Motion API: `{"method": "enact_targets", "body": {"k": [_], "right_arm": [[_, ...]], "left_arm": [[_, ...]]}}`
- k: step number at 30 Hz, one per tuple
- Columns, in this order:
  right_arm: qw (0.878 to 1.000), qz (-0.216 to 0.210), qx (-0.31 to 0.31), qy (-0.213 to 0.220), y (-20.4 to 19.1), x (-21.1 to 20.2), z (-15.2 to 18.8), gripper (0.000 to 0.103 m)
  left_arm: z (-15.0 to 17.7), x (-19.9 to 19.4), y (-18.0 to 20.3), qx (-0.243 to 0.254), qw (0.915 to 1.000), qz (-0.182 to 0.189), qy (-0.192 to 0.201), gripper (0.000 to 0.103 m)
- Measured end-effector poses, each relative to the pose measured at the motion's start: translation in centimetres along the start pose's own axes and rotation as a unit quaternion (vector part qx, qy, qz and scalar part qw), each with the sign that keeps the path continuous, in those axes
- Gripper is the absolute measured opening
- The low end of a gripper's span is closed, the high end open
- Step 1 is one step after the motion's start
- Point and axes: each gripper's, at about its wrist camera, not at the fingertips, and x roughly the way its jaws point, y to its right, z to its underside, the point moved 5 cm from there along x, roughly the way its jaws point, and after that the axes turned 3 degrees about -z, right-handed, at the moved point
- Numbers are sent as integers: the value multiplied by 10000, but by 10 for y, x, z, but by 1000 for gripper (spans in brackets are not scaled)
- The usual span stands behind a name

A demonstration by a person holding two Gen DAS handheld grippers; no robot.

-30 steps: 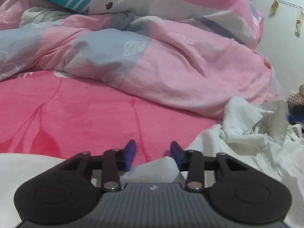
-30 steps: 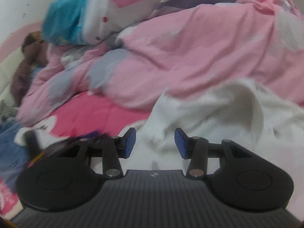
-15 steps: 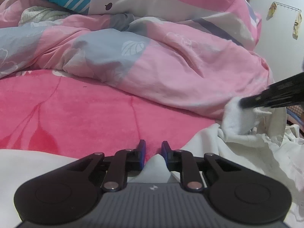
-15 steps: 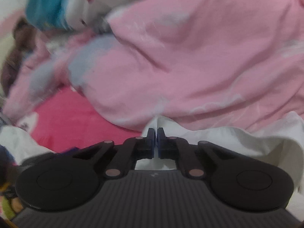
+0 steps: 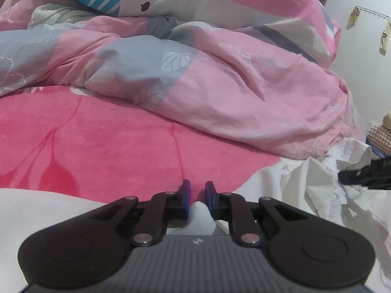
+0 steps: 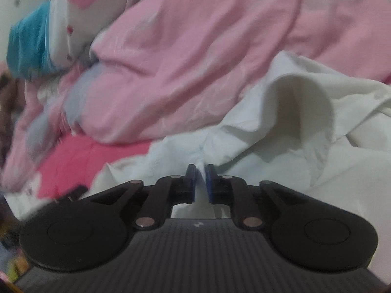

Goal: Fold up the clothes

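You're working on the bed: the white shirt (image 6: 281, 127) is lying crumpled across the pink blanket (image 5: 110, 151), right up against the bunched pink-and-grey duvet (image 5: 220, 78).

Your left gripper (image 5: 196, 191) is pinching a small peak of the white shirt (image 5: 305, 183) between its blue pads; the jaws have just been closing and are now clamped on that fold (a narrow gap is showing only because the cloth is filling it). The peak is poking up between the fingers (image 5: 185, 195) at the shirt's near edge, where white cloth is meeting the pink blanket.

Your right gripper (image 6: 200, 177) is doing the same on the other part of the shirt: a thin ridge of white fabric is sitting between its pads, gripped; the jaws have just eased apart a little around it. Just beyond it a big open fold (maybe a sleeve or collar, can't tell) is standing up against the duvet (image 6: 195, 61).

From the left view, the right gripper (image 5: 366, 175) is showing as a dark blur at the right edge, low on the rumpled cloth. The right view is blurry.
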Motion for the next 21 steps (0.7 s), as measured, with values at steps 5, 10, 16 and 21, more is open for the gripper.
{"method": "enact_targets", "body": {"k": [5, 10, 16, 21], "right_arm": [[9993, -216, 160, 257, -6, -28, -19, 29], [9996, -268, 30, 65, -22, -9, -43, 36], [9947, 186, -718, -711, -42, 49, -48, 39], [9843, 517, -1247, -1137, -42, 46, -29, 33]], "left_arm": [[0, 0, 1, 15, 10000, -13, -6, 13], [0, 0, 1, 7, 10000, -9, -7, 13], [0, 1, 0, -27, 10000, 20, -8, 13], [0, 1, -1, -57, 10000, 46, -8, 13]]}}
